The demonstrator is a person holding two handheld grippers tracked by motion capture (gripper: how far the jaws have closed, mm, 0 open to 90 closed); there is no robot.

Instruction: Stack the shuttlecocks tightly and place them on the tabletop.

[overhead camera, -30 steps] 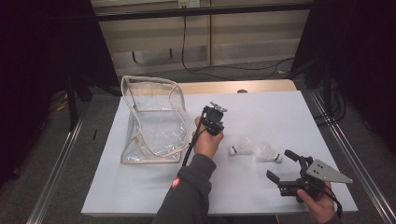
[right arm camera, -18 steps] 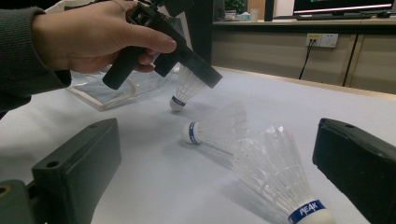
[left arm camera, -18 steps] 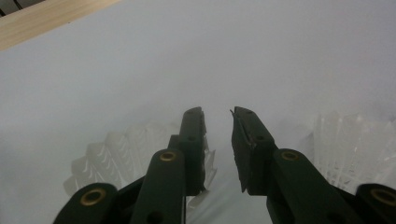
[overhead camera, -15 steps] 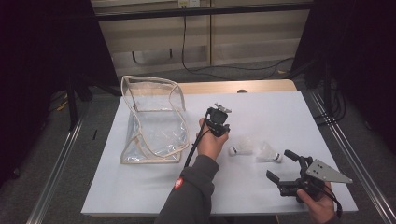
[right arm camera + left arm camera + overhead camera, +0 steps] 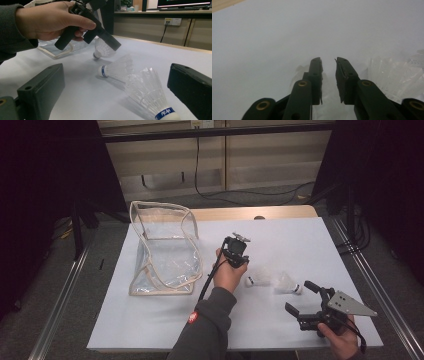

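Note:
Three white shuttlecocks lie on the white table point(image 5: 165, 320). The nearest point(image 5: 150, 100) point(image 5: 287, 284) lies just in front of my right gripper point(image 5: 299, 296) point(image 5: 117, 82), whose jaws stand wide open and empty. A second point(image 5: 116, 68) point(image 5: 256, 279) lies beyond it. The third point(image 5: 101, 48) rests cork-down on the table under my left gripper point(image 5: 112, 43) point(image 5: 240, 260) point(image 5: 328, 61). That gripper's jaws leave a narrow gap, and blurred feathers point(image 5: 299, 71) show below them, not pinched.
A clear plastic bag point(image 5: 165, 250) point(image 5: 62, 50) with beige trim stands open on the table's left part. A metal rail point(image 5: 60, 300) runs along each side of the table. A cable point(image 5: 207, 280) trails from the left gripper over the sleeve.
My left hand and its gripper have drifted slightly right, toward the shuttlecocks. The right gripper and the two shuttlecocks beside it have stayed put.

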